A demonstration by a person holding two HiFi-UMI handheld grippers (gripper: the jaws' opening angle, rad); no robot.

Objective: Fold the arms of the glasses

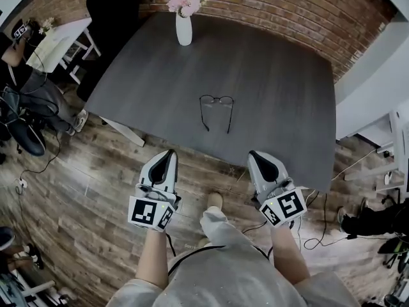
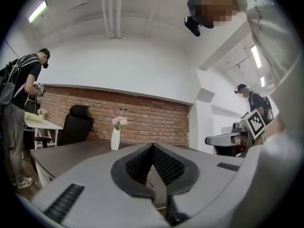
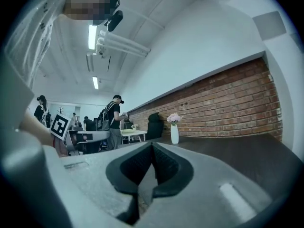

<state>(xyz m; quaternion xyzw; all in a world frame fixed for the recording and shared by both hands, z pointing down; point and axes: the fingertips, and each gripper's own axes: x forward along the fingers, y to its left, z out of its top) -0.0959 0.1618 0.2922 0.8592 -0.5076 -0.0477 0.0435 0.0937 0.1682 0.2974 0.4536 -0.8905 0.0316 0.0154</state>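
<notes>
A pair of thin dark-rimmed glasses [image 1: 216, 110] lies on the dark grey table [image 1: 281, 94] with both arms spread open, their tips toward me. My left gripper [image 1: 169, 153] and right gripper [image 1: 254, 153] hang level over the wooden floor, just short of the table's near edge and well apart from the glasses. In the left gripper view the left gripper [image 2: 152, 146] has its jaw tips meeting, with nothing between them. The right gripper [image 3: 152, 145] is shut and empty too.
A white vase of pink flowers [image 1: 184, 25] stands at the table's far edge by the brick wall. A black office chair [image 1: 112, 15] and a white side table [image 1: 61, 40] are at the far left. People stand around and cables [image 1: 319, 235] lie on the floor.
</notes>
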